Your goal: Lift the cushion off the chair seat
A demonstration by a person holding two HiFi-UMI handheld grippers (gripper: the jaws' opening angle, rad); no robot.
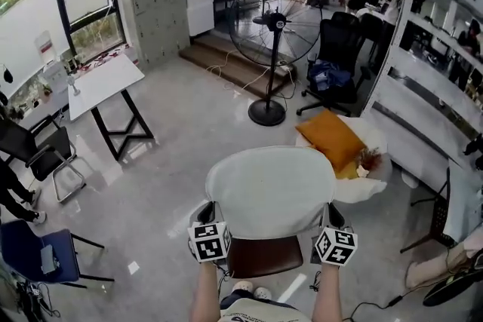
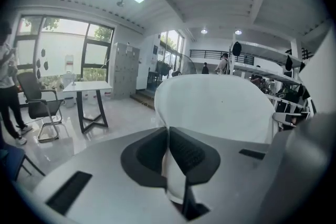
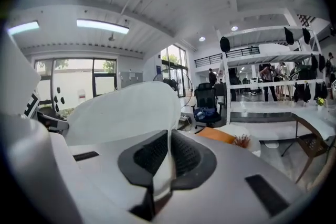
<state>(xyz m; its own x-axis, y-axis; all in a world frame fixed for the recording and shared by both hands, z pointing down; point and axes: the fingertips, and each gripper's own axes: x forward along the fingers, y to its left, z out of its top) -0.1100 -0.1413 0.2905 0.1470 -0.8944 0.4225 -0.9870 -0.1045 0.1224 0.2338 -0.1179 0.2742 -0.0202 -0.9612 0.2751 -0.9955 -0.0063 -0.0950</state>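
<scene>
A white cushion (image 1: 270, 191) hangs spread between my two grippers, lifted above the brown chair seat (image 1: 264, 257). My left gripper (image 1: 205, 213) is shut on the cushion's left edge, and my right gripper (image 1: 332, 216) is shut on its right edge. In the left gripper view the dark pads (image 2: 186, 155) pinch a fold of white fabric, and the cushion (image 2: 215, 107) rises beyond the left gripper (image 2: 168, 157). In the right gripper view the right gripper (image 3: 169, 157) clamps the same fabric, with the cushion (image 3: 126, 110) stretching away to the left. The cushion hides the back of the seat.
A tall standing fan (image 1: 278, 34) is ahead. An orange cushion (image 1: 330, 138) lies on a white seat (image 1: 373, 154) at the right. A white table (image 1: 102, 83), a black chair (image 1: 38, 151) and a blue chair (image 1: 41, 253) stand at the left. People stand at the far right.
</scene>
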